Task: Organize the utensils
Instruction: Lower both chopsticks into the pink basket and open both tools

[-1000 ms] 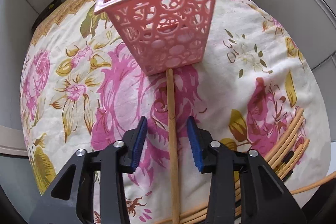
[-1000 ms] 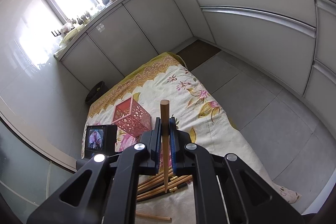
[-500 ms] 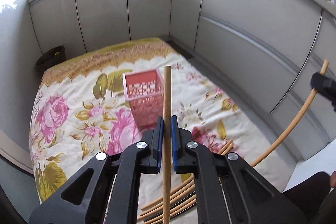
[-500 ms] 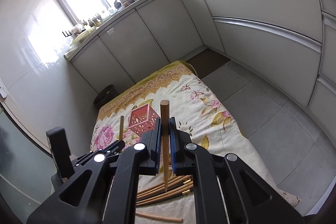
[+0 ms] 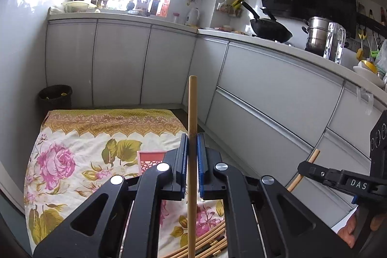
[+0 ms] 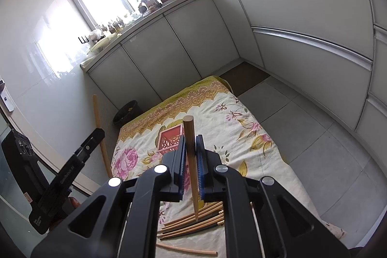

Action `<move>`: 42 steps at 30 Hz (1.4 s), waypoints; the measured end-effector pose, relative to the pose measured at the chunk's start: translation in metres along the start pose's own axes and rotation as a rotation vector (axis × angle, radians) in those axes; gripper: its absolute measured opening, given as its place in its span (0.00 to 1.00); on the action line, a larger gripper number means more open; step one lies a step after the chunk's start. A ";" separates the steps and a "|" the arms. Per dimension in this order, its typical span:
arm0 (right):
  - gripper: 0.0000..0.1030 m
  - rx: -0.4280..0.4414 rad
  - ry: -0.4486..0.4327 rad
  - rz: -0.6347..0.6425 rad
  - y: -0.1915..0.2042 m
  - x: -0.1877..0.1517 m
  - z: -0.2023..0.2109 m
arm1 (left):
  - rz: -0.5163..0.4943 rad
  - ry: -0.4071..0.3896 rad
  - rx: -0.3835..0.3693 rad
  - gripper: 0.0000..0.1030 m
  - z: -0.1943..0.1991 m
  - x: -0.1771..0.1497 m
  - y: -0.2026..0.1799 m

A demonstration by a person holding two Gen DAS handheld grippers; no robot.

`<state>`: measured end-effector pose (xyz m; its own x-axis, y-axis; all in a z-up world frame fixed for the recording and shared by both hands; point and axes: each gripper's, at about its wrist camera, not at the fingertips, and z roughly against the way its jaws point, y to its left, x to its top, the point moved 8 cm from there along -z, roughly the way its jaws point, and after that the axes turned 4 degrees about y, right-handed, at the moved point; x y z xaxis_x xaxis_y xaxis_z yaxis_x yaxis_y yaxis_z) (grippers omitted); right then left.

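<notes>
The left gripper (image 5: 192, 168) is clenched on a light chopstick (image 5: 192, 113) that stands upright between its blue pads, blunt end up, long axis vertical. The right gripper (image 6: 191, 168) likewise grasps a darker chopstick (image 6: 189, 137), near upright, thick end up and its thin tip pointing down at the loose chopsticks (image 6: 193, 224) lying flat on the floral cloth (image 6: 241, 137). Farther back on that cloth stands the pink basket (image 6: 170, 138), apart from the pile. Beyond are grey cabinets (image 6: 188, 45).
</notes>
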<state>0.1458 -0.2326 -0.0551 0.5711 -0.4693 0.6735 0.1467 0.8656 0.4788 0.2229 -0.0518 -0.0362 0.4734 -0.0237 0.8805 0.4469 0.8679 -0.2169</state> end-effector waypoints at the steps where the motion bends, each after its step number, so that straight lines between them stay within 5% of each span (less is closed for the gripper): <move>1: 0.09 0.000 -0.003 0.003 0.001 0.001 0.001 | 0.009 -0.014 0.000 0.06 0.004 0.004 0.000; 8: 0.09 0.004 -0.010 0.019 0.005 0.002 0.001 | 0.040 -0.150 0.065 0.06 0.005 0.043 0.012; 17: 0.10 0.007 -0.074 0.054 0.008 0.036 -0.007 | 0.003 -0.360 0.187 0.06 -0.043 0.101 0.024; 28: 0.09 0.039 -0.104 0.099 0.017 0.072 -0.056 | 0.024 -0.352 0.223 0.07 -0.124 0.066 0.057; 30: 0.09 0.034 -0.094 0.092 0.014 0.070 -0.062 | 0.047 -0.320 0.203 0.19 -0.131 0.054 0.061; 31: 0.09 0.030 -0.089 0.089 0.012 0.070 -0.063 | 0.058 -0.322 0.204 0.27 -0.128 0.051 0.063; 38: 0.08 0.065 -0.146 0.053 0.022 0.091 -0.044 | 0.019 -0.425 0.219 0.41 -0.045 0.081 0.052; 42: 0.08 0.087 -0.199 0.075 0.042 0.110 -0.032 | 0.044 -0.430 0.259 0.59 0.008 0.084 0.059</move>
<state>0.2407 -0.2416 0.0209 0.4058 -0.4365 0.8030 0.0346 0.8853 0.4638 0.2828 0.0019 0.0285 0.1079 0.1751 0.9786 0.2043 0.9595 -0.1942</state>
